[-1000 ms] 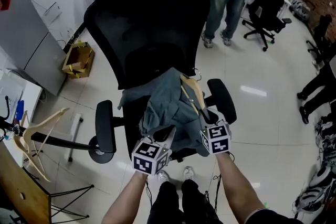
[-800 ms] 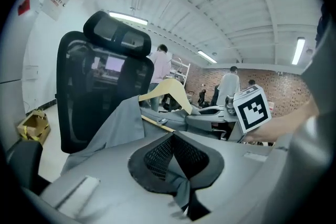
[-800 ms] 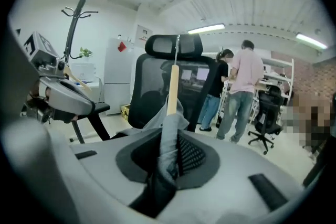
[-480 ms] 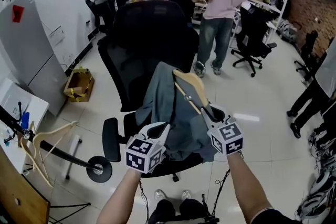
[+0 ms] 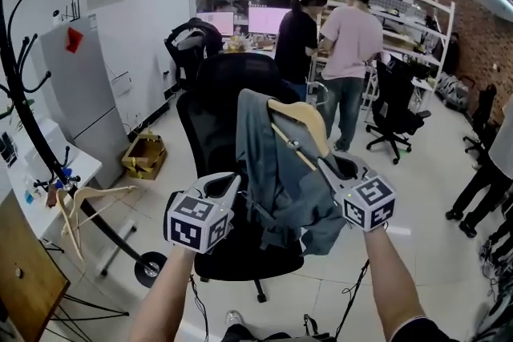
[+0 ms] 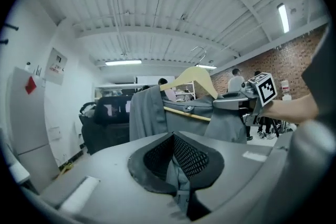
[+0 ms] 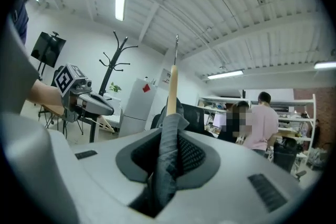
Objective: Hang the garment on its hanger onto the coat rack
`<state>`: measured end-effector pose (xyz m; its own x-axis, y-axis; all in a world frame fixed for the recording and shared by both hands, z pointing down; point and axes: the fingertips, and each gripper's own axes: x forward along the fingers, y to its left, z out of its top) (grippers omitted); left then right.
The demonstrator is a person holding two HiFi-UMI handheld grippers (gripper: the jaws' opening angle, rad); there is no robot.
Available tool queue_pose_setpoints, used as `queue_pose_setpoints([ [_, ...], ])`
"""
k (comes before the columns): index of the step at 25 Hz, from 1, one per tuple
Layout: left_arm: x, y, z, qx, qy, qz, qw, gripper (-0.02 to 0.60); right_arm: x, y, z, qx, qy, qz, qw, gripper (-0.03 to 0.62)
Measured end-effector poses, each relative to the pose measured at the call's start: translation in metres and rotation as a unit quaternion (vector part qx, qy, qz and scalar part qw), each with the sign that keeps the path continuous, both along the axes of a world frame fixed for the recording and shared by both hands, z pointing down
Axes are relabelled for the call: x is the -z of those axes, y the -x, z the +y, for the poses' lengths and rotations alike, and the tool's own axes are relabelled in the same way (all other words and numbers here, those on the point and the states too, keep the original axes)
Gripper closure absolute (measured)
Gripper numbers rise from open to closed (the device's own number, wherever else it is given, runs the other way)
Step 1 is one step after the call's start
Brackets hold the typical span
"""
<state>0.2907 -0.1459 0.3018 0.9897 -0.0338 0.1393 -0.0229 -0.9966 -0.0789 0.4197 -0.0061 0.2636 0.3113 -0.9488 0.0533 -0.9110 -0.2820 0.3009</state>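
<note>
Your right gripper (image 5: pixel 325 164) pinches the pale wooden hanger (image 5: pixel 300 114), left gripper (image 5: pixel 232 182) a fold of loose grey garment (image 5: pixel 268 172); swinging to the black branched coat rack (image 5: pixel 29 104) could slide it off

Shared office-lab — swivel chairs (image 5: pixel 215 114), lit monitors (image 5: pixel 268 18), cluttered shelf racks (image 5: pixel 410 15).

Office chair (image 5: pixel 232 92) ahead, coat rack (image 5: pixel 24 112) left

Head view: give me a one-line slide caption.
Left gripper and right gripper hold the grey garment, on its wooden hanger, in front of a black office chair; coat rack at far left.
</note>
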Motion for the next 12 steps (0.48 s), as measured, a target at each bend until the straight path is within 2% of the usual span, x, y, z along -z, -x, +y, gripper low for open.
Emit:
queue_pose_setpoints([
  [6, 0.065, 0.052, 0.039, 0.06, -0.03, 0.041, 0.9969, 0.578, 0.061, 0.036, 0.045, 0.08, -0.021, 0.019, 0.996, 0.517],
  [12, 0.094, 0.105, 0.046, 0.094, -0.044, 0.047, 0.9935, 0.579, 0.094, 0.089, 0.053, 0.142, -0.024, 0.029, 0.989, 0.517],
])
